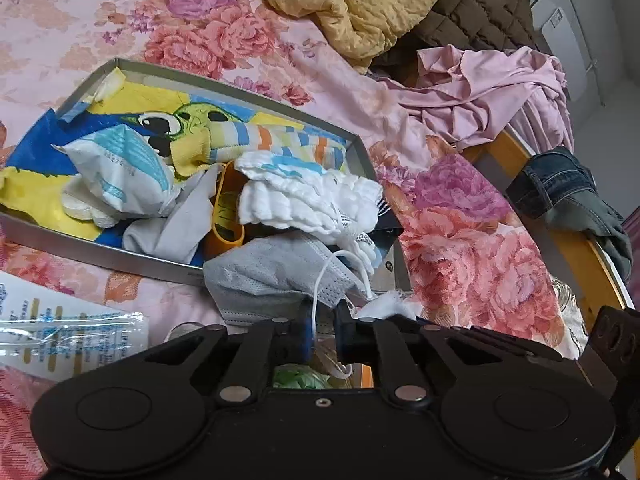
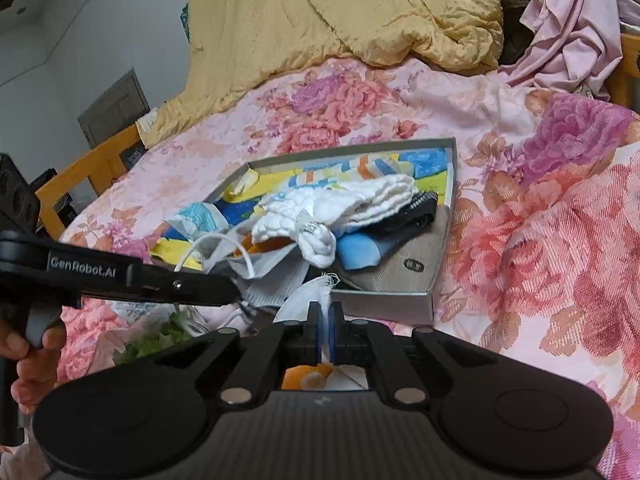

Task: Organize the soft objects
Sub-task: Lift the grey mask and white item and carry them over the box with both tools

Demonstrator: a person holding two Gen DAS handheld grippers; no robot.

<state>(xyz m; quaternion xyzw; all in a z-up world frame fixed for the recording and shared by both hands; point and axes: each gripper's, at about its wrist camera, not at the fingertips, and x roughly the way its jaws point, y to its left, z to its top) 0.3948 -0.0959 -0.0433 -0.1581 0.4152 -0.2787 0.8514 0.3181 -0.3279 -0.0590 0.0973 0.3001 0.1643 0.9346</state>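
A shallow grey box (image 1: 120, 257) (image 2: 390, 305) lies on the flowered bedspread. It holds a yellow-and-blue cartoon towel (image 1: 132, 100), a striped sock (image 1: 280, 140), a white quilted cloth (image 1: 304, 196) (image 2: 352, 200) and a tissue pack (image 1: 120, 168). A grey face mask (image 1: 272, 276) (image 2: 266, 292) hangs over the box's near wall. My left gripper (image 1: 323, 334) (image 2: 237, 295) is shut on the mask's lower edge, and the mask's white ear loop (image 1: 318, 304) runs between the fingers. My right gripper (image 2: 326, 322) is shut on a frayed white cloth piece (image 2: 306, 300) (image 1: 386, 305) just in front of the box.
A yellow quilt (image 2: 340, 12), a brown quilted jacket (image 1: 476, 8) and a pink garment (image 1: 492, 88) are piled at the bed's far side. Jeans (image 1: 560, 188) hang on the wooden bed frame (image 1: 516, 152). A plastic packet (image 1: 60, 332) lies near left. A hand (image 2: 28, 354) holds the left gripper.
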